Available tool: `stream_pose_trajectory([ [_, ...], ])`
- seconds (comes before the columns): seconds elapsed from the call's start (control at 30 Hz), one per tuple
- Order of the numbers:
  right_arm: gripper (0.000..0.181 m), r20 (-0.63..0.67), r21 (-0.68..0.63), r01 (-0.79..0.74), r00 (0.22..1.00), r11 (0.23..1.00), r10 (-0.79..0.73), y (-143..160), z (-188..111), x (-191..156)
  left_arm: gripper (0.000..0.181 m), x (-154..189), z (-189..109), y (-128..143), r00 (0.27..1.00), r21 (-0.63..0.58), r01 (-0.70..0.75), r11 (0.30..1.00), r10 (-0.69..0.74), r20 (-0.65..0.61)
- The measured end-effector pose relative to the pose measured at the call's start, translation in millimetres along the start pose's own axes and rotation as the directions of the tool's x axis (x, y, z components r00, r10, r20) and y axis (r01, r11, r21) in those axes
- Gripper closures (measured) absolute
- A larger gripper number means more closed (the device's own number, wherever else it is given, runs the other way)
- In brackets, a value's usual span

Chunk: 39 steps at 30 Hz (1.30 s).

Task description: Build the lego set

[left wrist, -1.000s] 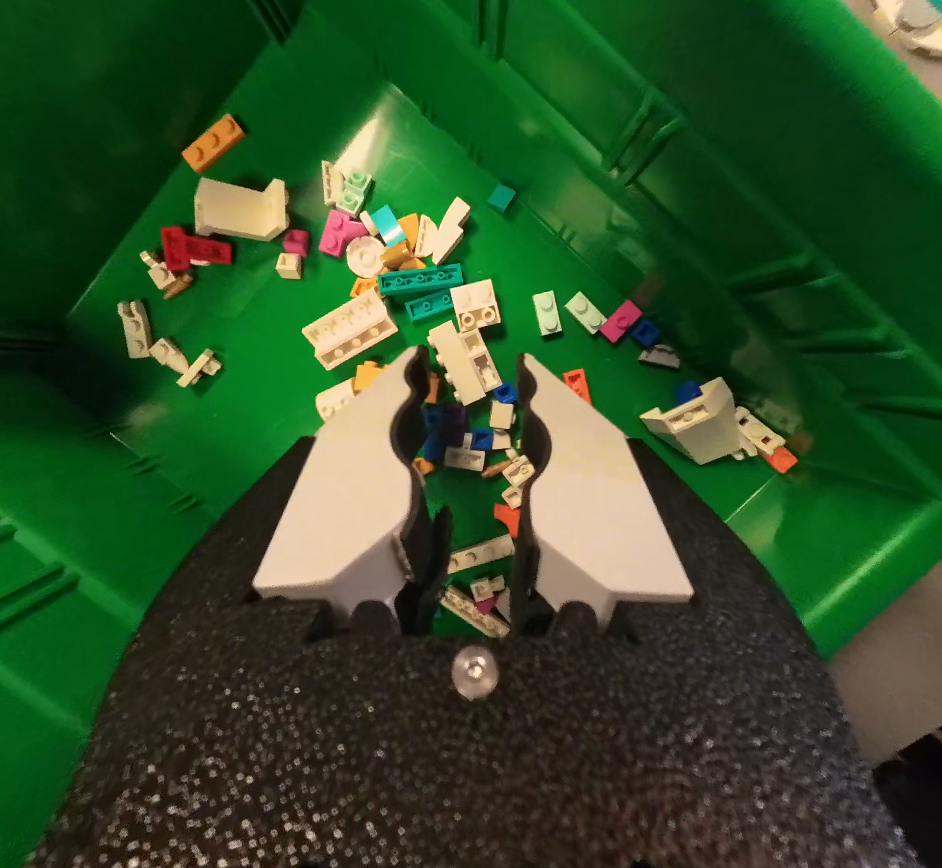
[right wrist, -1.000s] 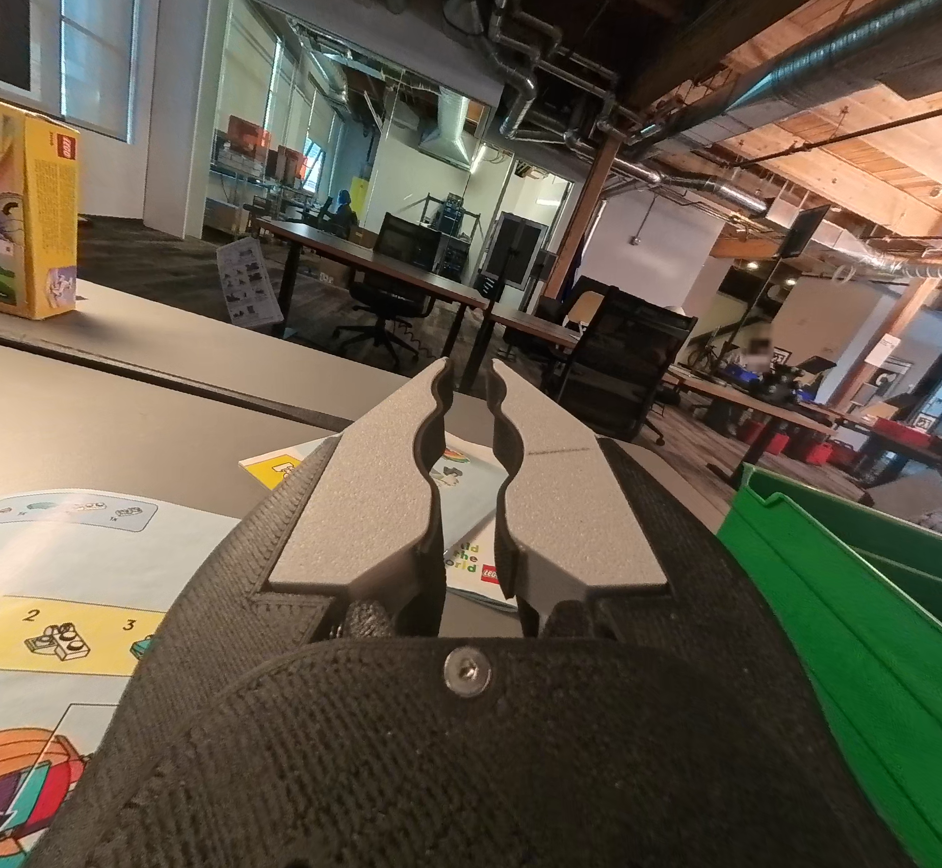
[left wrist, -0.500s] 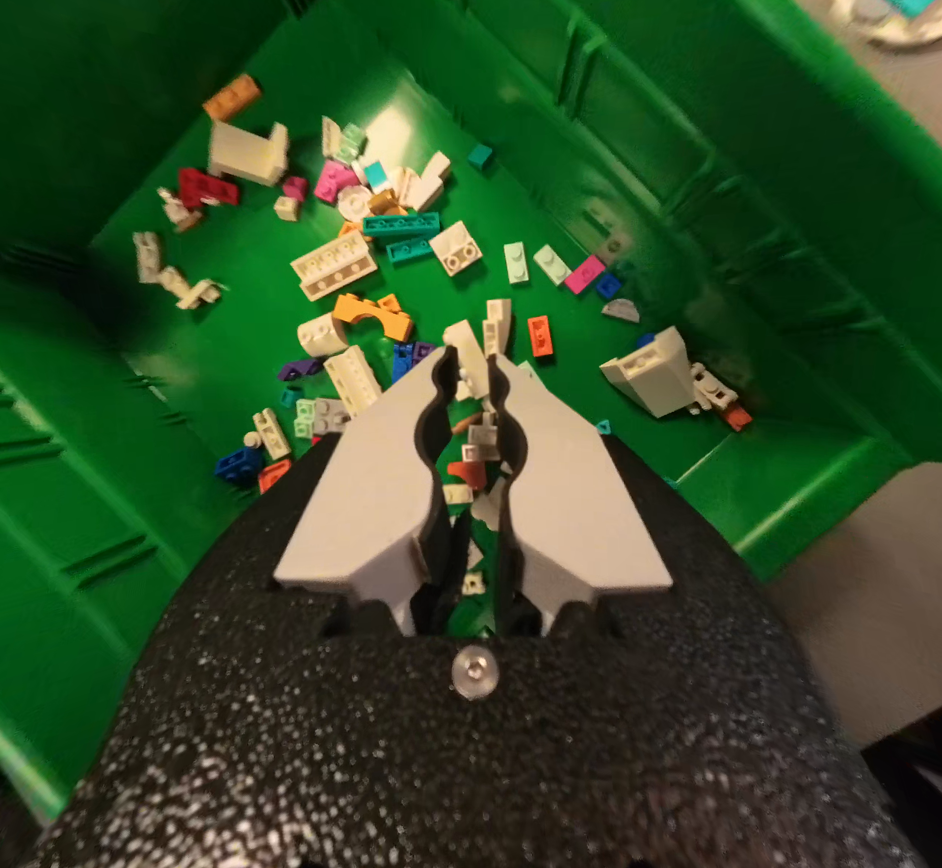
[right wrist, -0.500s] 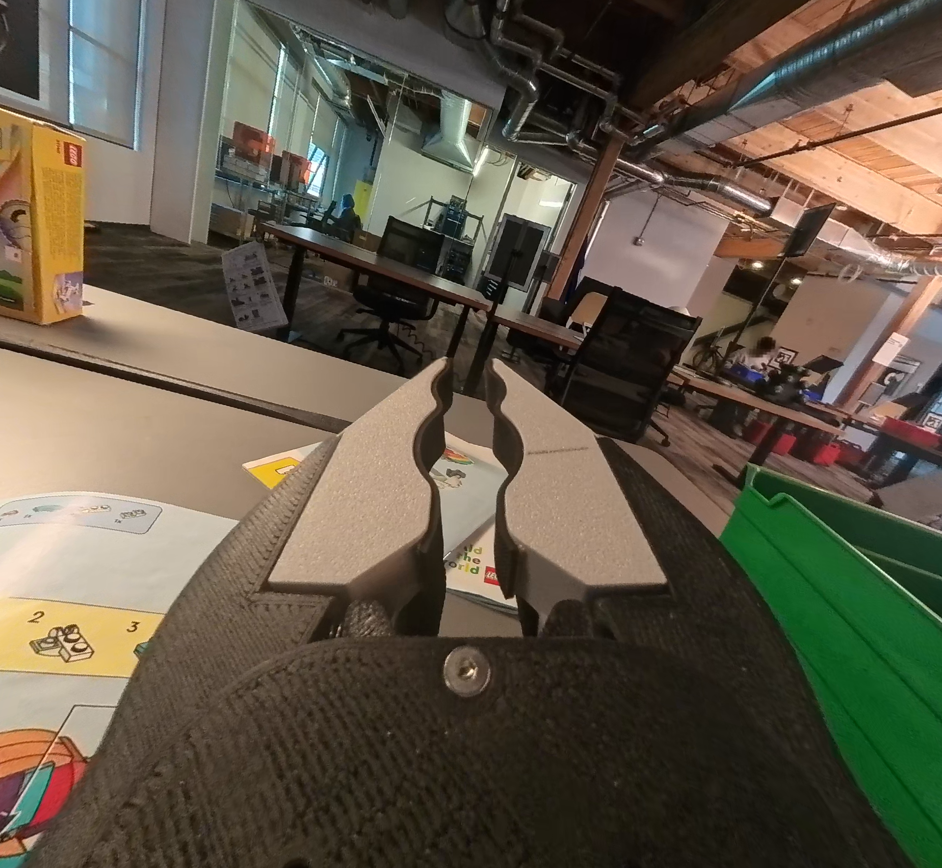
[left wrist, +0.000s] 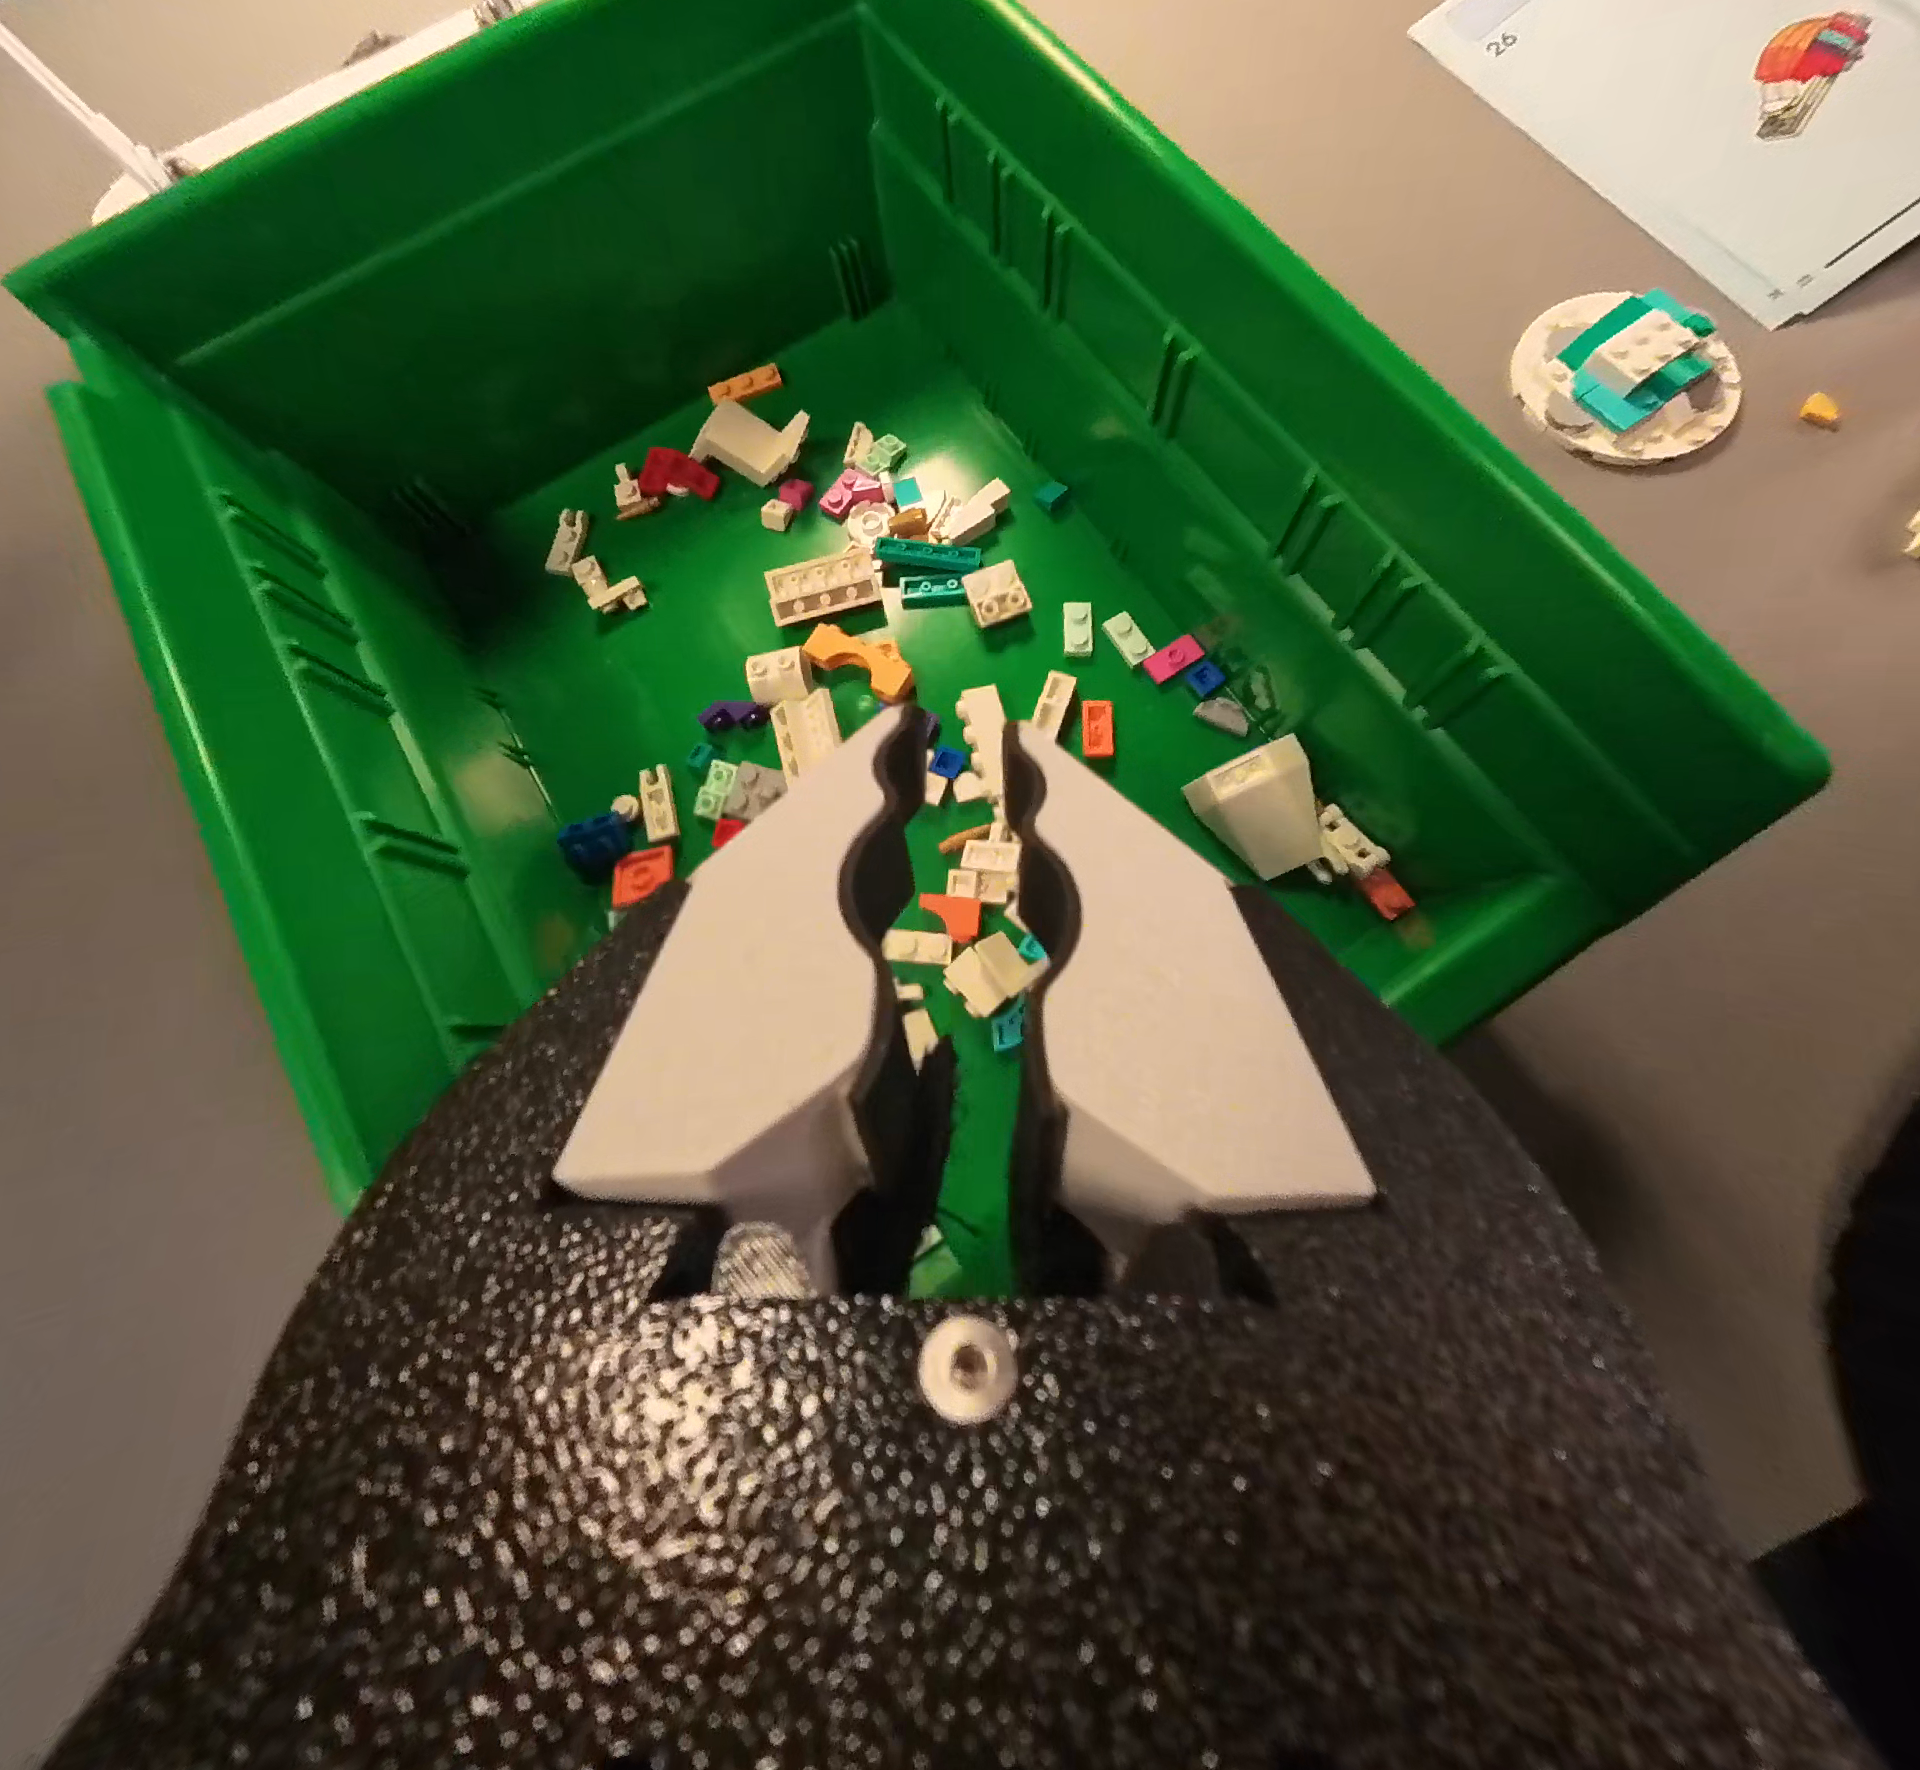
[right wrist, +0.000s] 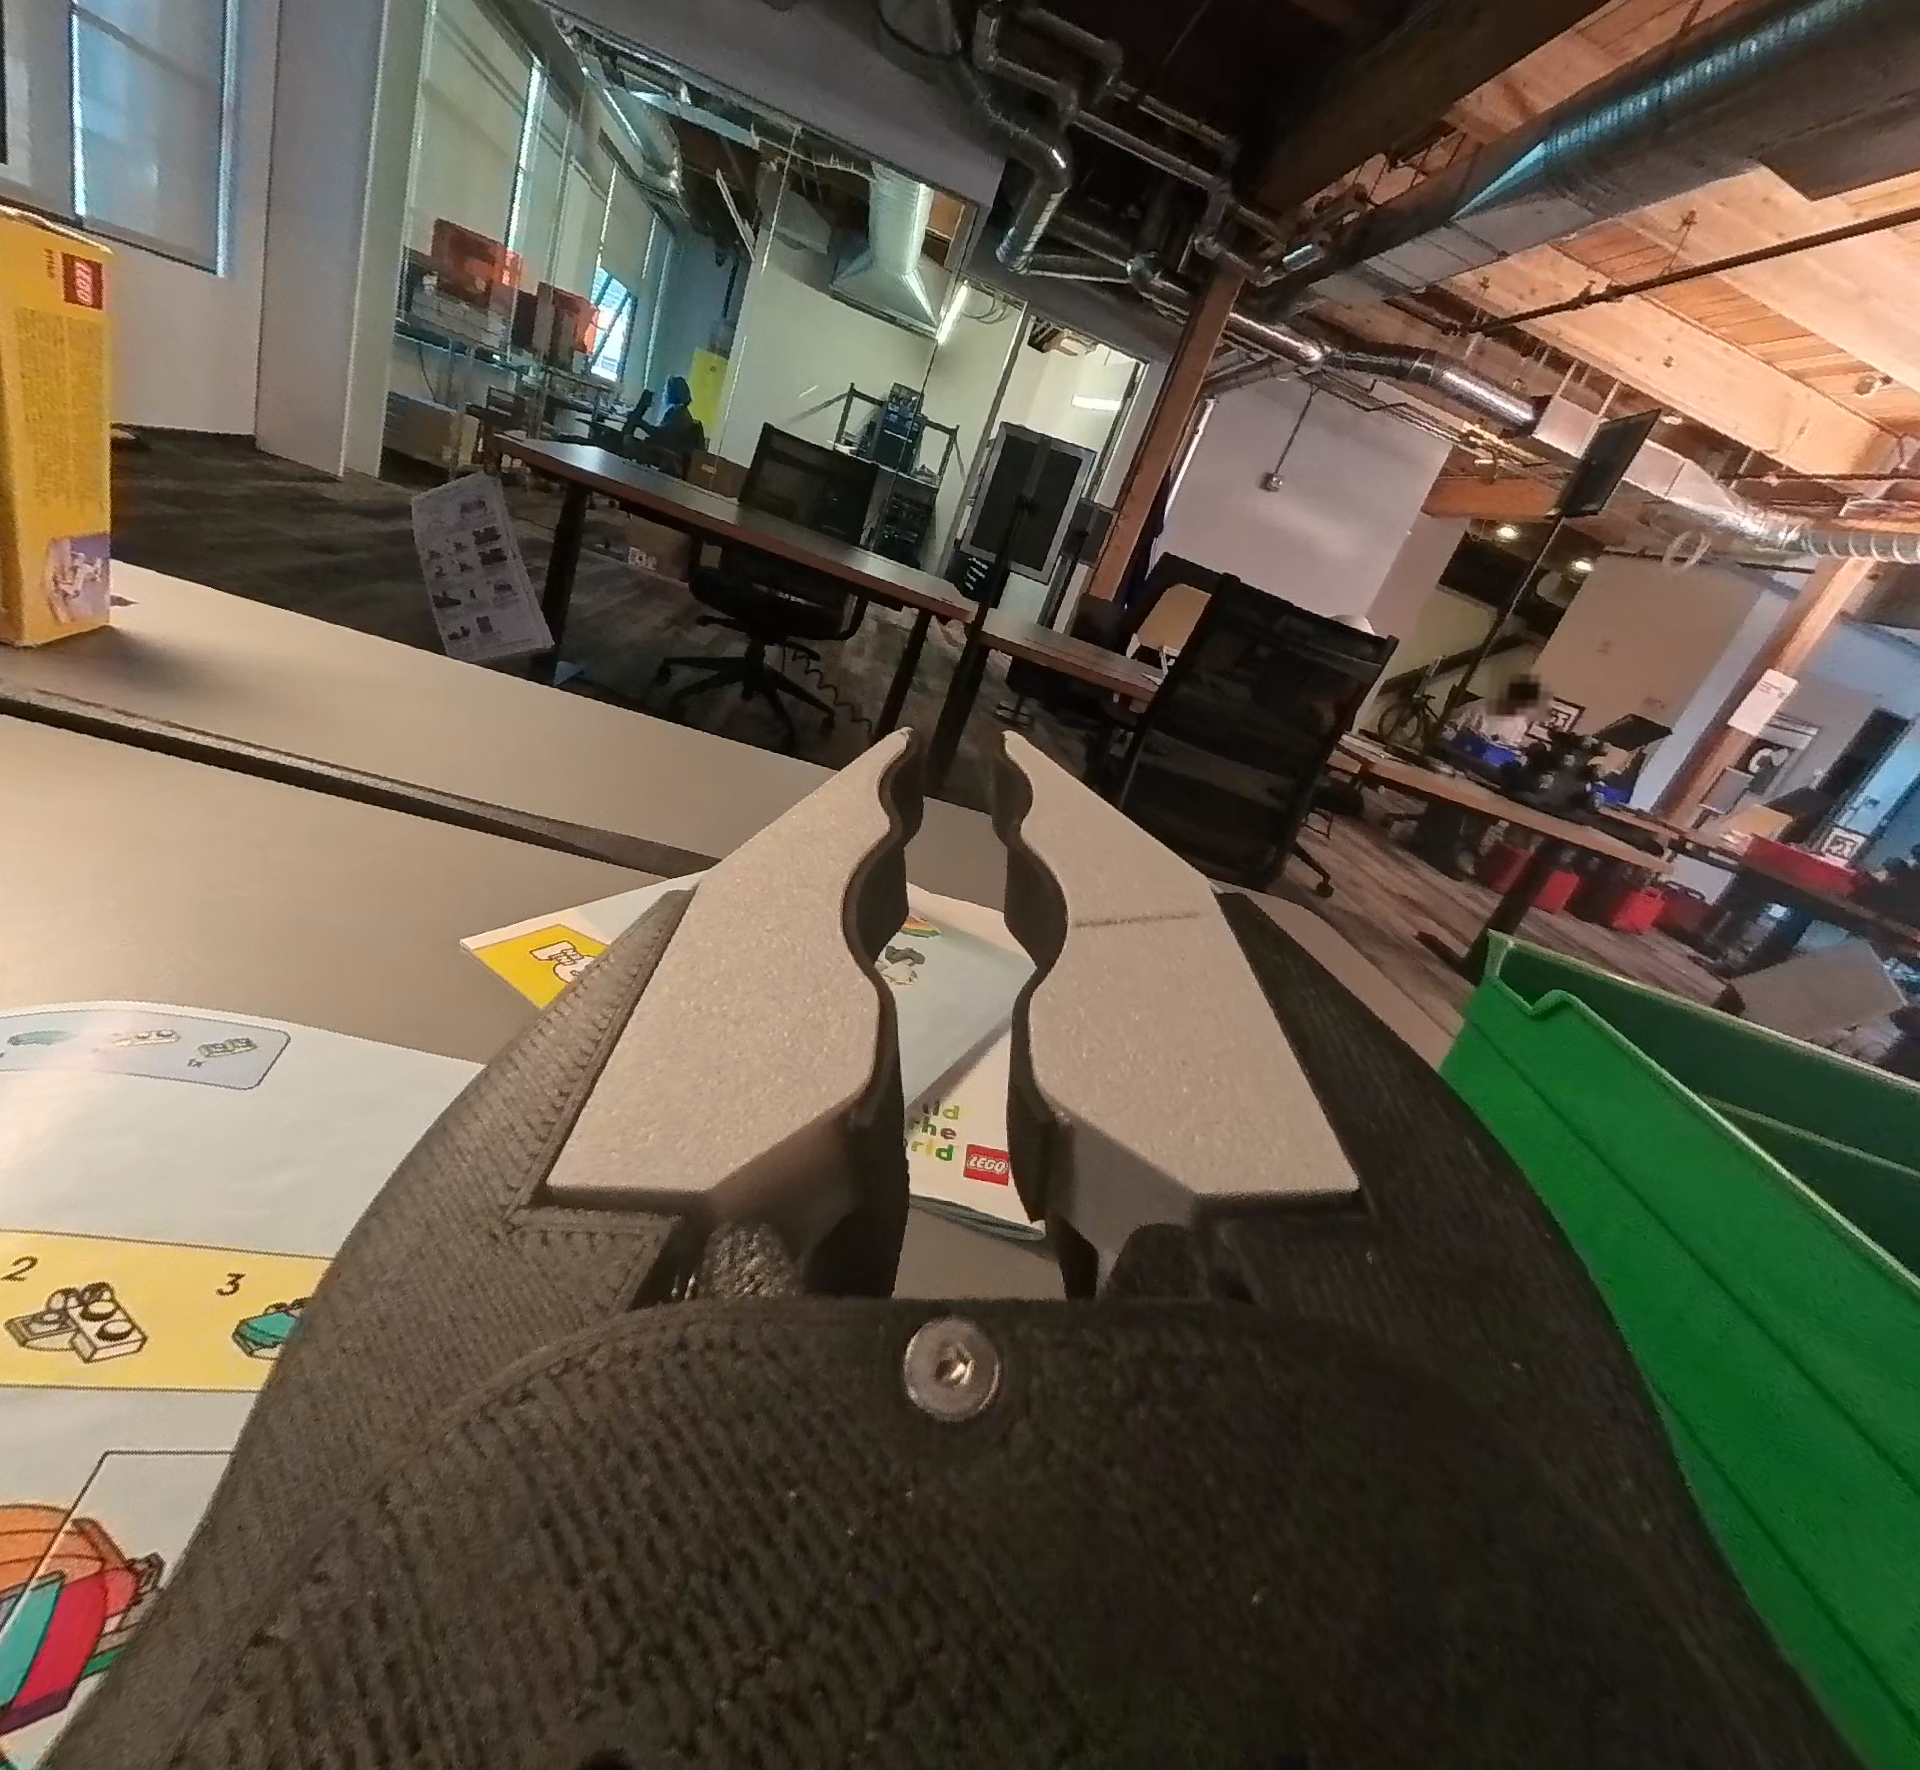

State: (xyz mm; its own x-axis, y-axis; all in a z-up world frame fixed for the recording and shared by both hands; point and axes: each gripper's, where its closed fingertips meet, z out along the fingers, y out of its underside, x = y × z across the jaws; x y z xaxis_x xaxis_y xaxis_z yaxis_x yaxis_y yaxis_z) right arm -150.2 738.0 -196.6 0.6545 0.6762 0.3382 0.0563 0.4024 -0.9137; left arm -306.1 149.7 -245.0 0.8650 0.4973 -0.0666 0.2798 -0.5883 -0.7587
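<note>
In the left wrist view, my left gripper (left wrist: 961, 733) hangs above the green bin (left wrist: 1039, 162), which holds several loose bricks in white, teal, orange, pink and blue. The gripper is shut on a small white brick (left wrist: 984, 723) that sticks up at the fingertips. A round white plate with teal and white bricks built on it (left wrist: 1621, 380) lies on the grey table to the right of the bin. My right gripper (right wrist: 961, 754) is empty, its jaws a narrow gap apart, and hovers low over the table and the instruction booklet (right wrist: 125, 1149).
The open instruction booklet (left wrist: 1714, 79) lies at the far right, with a small yellow piece (left wrist: 1818, 411) near the plate. In the right wrist view, the bin wall (right wrist: 1714, 1253) is on the right, a yellow box (right wrist: 52, 432) stands at the far left, and a second booklet (right wrist: 956, 993) lies ahead. My right tips are about 35 cm from the small yellow piece (left wrist: 1818, 411), my left tips only 30 cm.
My left gripper closed on the white brick in the bin and rose well above the bricks with it. The right gripper has barely moved.
</note>
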Motion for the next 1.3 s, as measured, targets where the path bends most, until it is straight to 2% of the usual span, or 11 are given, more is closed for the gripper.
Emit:
stream_pose_trajectory([
  [0.3,0.171,0.008,0.005,-0.006,1.000,1.000,0.006,-1,0,-1,0.171,-5,-4,4,0.999,-0.019,-0.019,1.000,0.019,0.033],
  [0.53,0.171,0.017,0.007,0.002,1.000,1.000,-0.002,-1,0,-3,0.170,-41,-26,-4,0.983,0.012,-0.035,0.999,0.032,0.180],
  [0.77,0.171,0.020,0.003,0.027,0.999,1.000,-0.027,-1,1,-5,0.173,-58,-41,-4,0.962,0.059,-0.038,0.997,0.021,0.272],
  [1.13,0.171,0.019,-0.003,0.052,0.998,0.999,-0.052,0,1,-7,0.173,-66,-37,-5,0.958,0.067,-0.054,0.996,0.033,0.284],
  [1.3,0.171,0.014,-0.006,0.053,0.998,0.999,-0.053,1,1,-6,0.172,-63,-32,-8,0.968,0.090,-0.045,0.995,0.021,0.251],
])
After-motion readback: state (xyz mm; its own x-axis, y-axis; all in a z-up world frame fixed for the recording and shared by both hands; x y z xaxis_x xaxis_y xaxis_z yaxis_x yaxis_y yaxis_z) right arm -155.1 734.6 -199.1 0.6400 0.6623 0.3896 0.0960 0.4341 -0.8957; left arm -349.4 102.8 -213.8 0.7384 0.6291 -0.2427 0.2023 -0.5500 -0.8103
